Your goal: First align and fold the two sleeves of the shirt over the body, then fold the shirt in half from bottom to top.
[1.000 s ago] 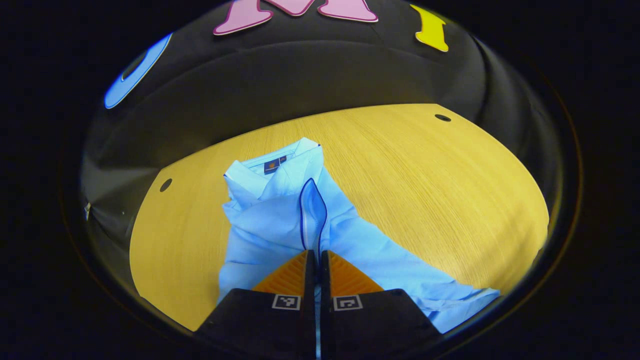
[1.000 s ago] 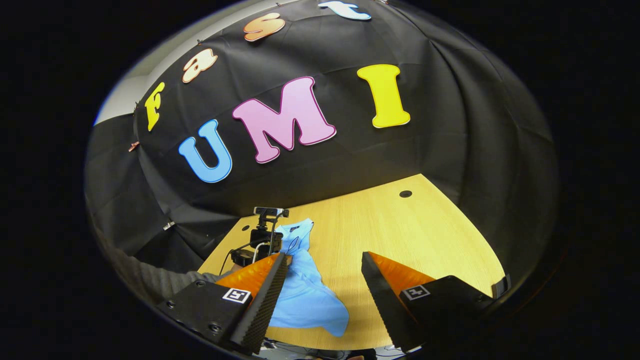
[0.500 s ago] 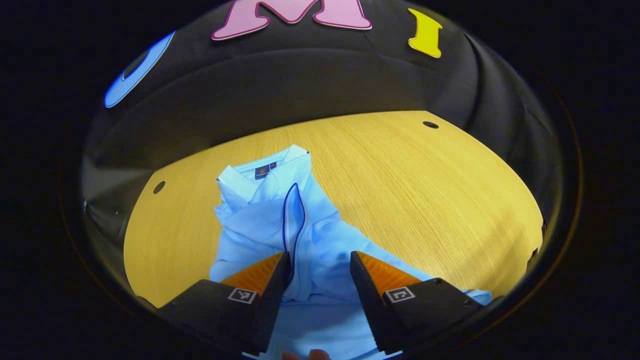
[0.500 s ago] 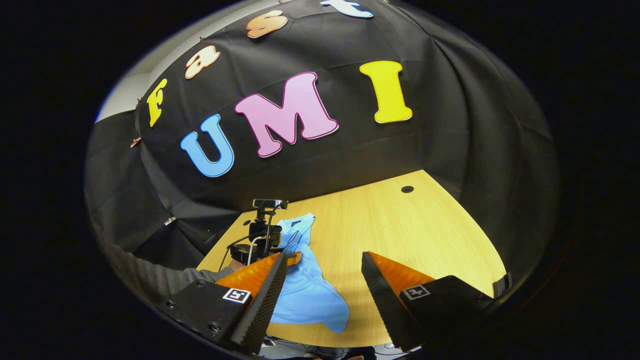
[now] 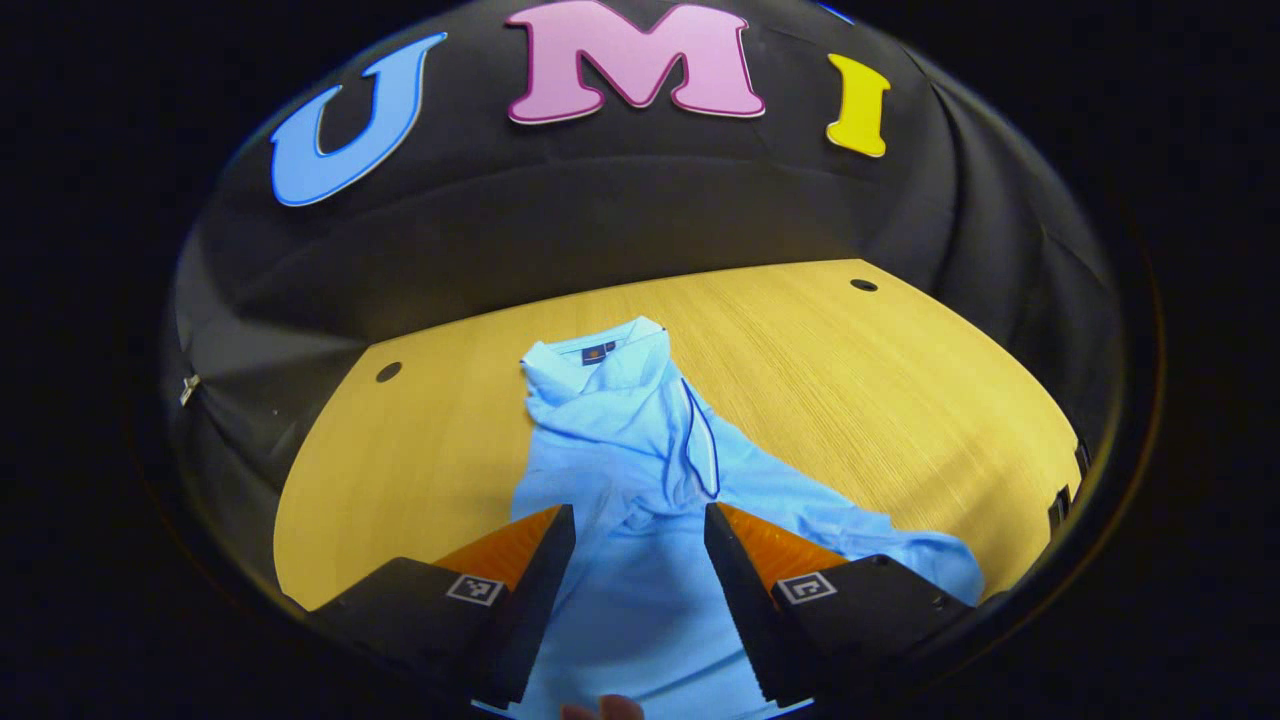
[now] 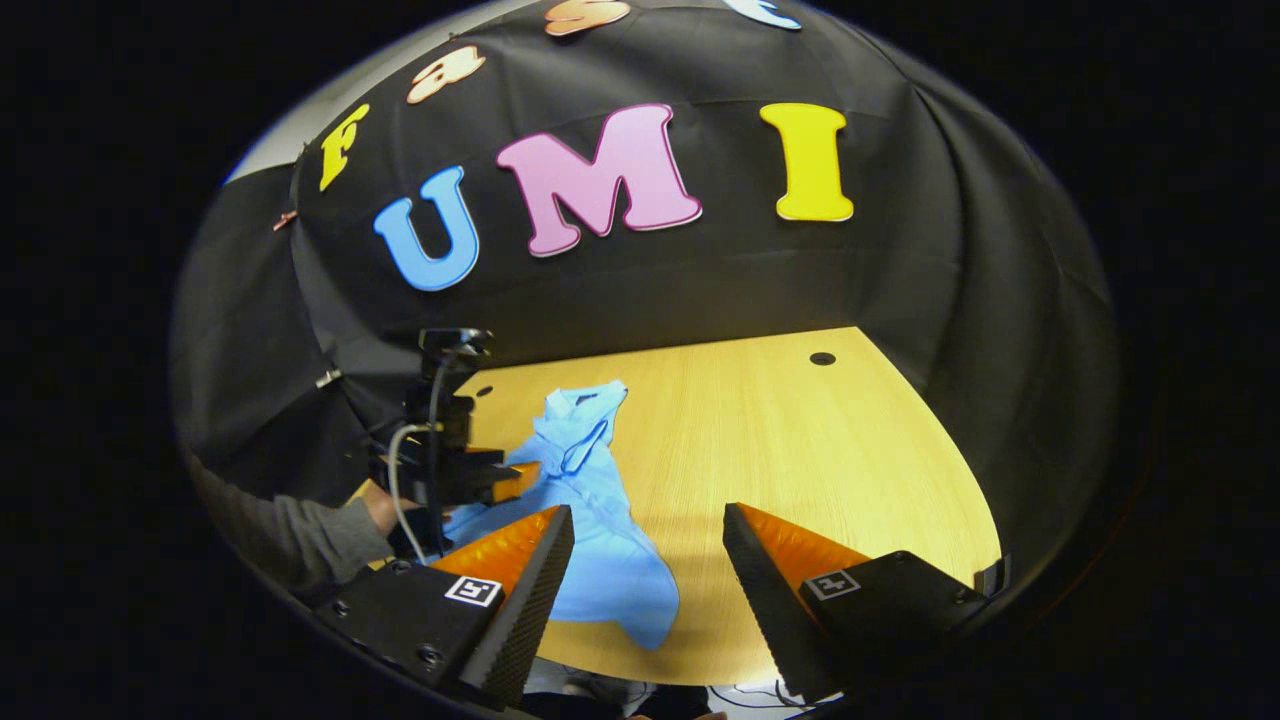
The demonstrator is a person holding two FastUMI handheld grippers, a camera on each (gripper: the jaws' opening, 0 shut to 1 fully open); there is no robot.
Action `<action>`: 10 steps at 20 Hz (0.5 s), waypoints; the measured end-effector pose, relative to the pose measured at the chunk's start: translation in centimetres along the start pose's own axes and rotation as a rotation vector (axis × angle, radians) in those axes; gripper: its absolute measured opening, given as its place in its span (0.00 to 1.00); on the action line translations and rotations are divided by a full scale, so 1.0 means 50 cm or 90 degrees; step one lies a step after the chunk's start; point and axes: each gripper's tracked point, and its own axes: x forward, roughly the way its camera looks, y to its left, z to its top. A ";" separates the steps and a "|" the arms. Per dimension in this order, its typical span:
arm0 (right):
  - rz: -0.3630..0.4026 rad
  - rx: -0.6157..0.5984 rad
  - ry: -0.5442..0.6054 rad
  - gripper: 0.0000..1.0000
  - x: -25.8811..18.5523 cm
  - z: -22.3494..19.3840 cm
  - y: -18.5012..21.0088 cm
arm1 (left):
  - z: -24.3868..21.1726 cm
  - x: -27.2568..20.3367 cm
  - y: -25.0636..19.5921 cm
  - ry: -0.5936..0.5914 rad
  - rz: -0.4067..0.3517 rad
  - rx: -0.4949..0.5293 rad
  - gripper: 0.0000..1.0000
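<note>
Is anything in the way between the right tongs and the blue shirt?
Nothing visible is. The right tongs hang open above the bare wooden table, and the shirt lies just ahead and to their left.

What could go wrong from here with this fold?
The light blue shirt lies bunched, one sleeve trailing toward the near edge of the wooden table; it may slip off. The other sleeve's dark-trimmed cuff sits loosely on the body and could shift. Both the left tongs and right tongs are open and hold nothing, so nothing pins the cloth.
</note>
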 end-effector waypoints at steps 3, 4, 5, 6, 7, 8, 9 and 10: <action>0.005 -0.037 0.050 0.94 0.007 -0.072 0.014 | -0.051 -0.083 0.040 0.007 0.006 0.002 0.84; 0.007 -0.042 0.068 0.94 0.014 -0.098 0.017 | -0.072 -0.110 0.057 0.011 0.012 0.001 0.84; 0.008 -0.044 0.084 0.94 0.020 -0.121 0.017 | -0.094 -0.137 0.072 0.019 0.016 -0.006 0.84; 0.006 -0.042 0.102 0.94 0.024 -0.142 0.018 | -0.121 -0.164 0.088 0.030 0.022 -0.019 0.84; 0.004 -0.038 0.114 0.94 0.028 -0.160 0.018 | -0.146 -0.188 0.101 0.042 0.028 -0.032 0.84; 0.002 -0.037 0.127 0.94 0.032 -0.179 0.018 | -0.172 -0.206 0.116 0.053 0.036 -0.044 0.84; 0.000 -0.038 0.142 0.94 0.037 -0.196 0.017 | -0.198 -0.225 0.131 0.065 0.044 -0.055 0.84; -0.002 -0.041 0.155 0.94 0.039 -0.211 0.014 | -0.224 -0.241 0.144 0.080 0.053 -0.069 0.84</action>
